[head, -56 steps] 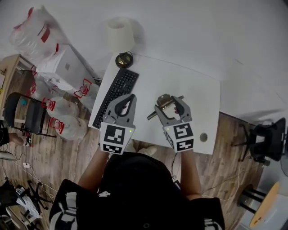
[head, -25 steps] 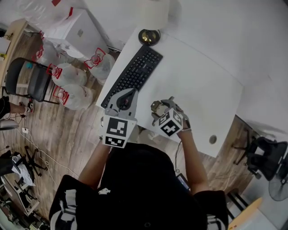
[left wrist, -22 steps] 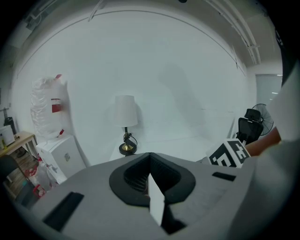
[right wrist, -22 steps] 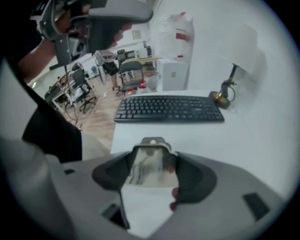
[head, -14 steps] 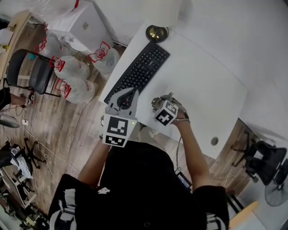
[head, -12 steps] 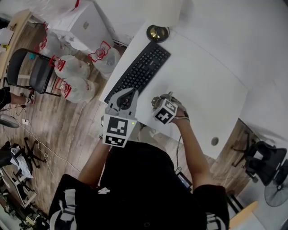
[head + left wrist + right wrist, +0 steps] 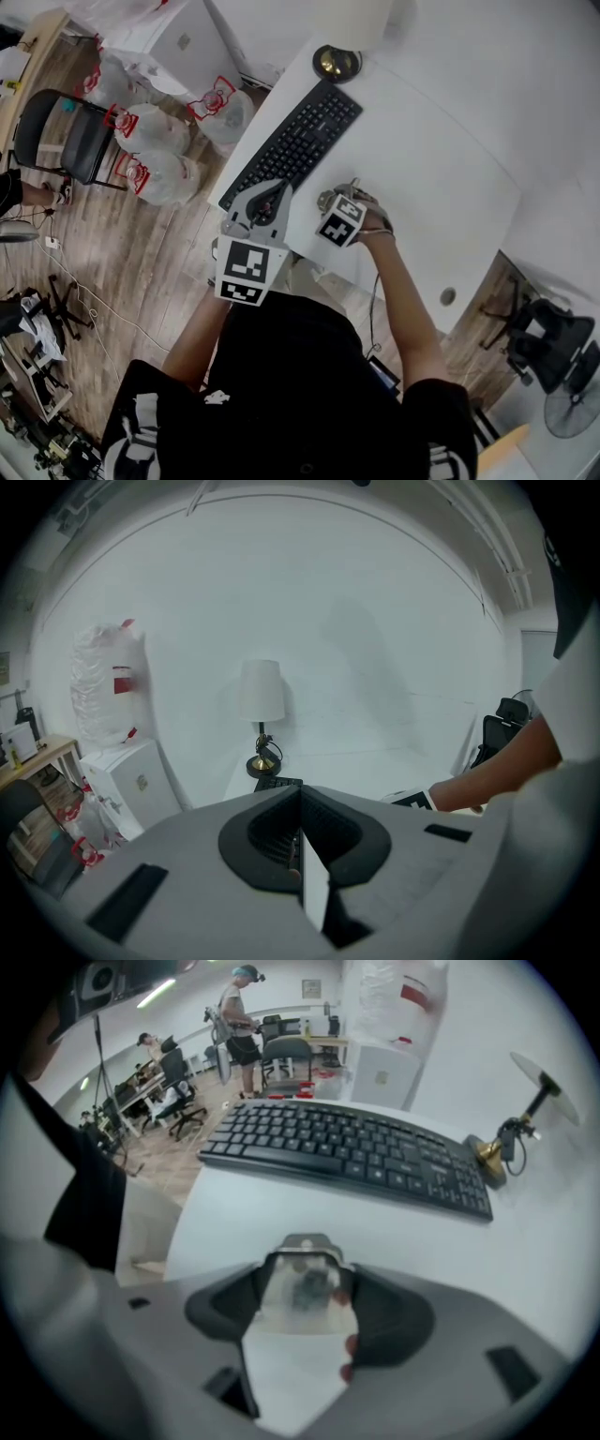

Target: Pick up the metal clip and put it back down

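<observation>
The metal clip (image 7: pixel 302 1258), a shiny folded piece, sits between the jaws of my right gripper (image 7: pixel 306 1283), which is shut on it. In the head view the right gripper (image 7: pixel 334 203) is turned toward the keyboard, and the metal clip (image 7: pixel 324 199) pokes out over the white desk (image 7: pixel 441 178) near its front edge. Whether the clip touches the desk is hidden. My left gripper (image 7: pixel 267 192) hangs at the desk's front edge, left of the right one. Its jaws are shut with nothing between them (image 7: pixel 300 803).
A black keyboard (image 7: pixel 295 141) lies just beyond both grippers, also in the right gripper view (image 7: pixel 356 1152). A lamp (image 7: pixel 336 62) stands at the desk's far corner. A cable hole (image 7: pixel 448 296) is near the right front. Left of the desk are a chair (image 7: pixel 58 141) and white bags (image 7: pixel 155 155).
The right gripper has swung left toward the keyboard with the clip in its jaws. The left gripper has stayed shut at the desk edge.
</observation>
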Motion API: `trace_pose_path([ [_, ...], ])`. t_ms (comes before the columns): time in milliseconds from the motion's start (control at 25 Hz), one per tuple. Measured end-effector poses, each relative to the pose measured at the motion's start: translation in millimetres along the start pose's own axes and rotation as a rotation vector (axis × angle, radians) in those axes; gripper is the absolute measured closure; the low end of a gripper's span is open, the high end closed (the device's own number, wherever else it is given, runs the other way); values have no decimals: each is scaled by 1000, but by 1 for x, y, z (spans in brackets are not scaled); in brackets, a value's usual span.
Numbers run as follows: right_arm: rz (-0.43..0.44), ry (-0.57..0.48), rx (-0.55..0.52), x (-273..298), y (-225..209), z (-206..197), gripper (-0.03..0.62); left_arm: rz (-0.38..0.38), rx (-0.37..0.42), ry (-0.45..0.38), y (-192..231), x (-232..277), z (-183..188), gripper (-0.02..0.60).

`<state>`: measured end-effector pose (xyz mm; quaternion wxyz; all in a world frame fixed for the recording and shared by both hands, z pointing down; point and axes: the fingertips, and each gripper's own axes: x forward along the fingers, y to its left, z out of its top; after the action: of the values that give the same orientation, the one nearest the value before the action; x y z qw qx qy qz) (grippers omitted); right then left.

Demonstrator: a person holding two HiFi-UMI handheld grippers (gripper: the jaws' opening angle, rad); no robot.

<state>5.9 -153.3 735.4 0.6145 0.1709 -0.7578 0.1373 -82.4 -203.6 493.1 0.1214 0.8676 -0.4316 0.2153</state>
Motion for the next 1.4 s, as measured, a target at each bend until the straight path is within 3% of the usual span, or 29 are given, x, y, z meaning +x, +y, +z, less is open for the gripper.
trace_pose_path([
  [880, 95, -30, 38, 10, 4, -1, 306, 8, -5, 11, 0, -2, -6, 558],
  [1400, 44, -145, 122, -30, -2, -2, 306, -17, 28, -9, -13, -7, 6, 558],
])
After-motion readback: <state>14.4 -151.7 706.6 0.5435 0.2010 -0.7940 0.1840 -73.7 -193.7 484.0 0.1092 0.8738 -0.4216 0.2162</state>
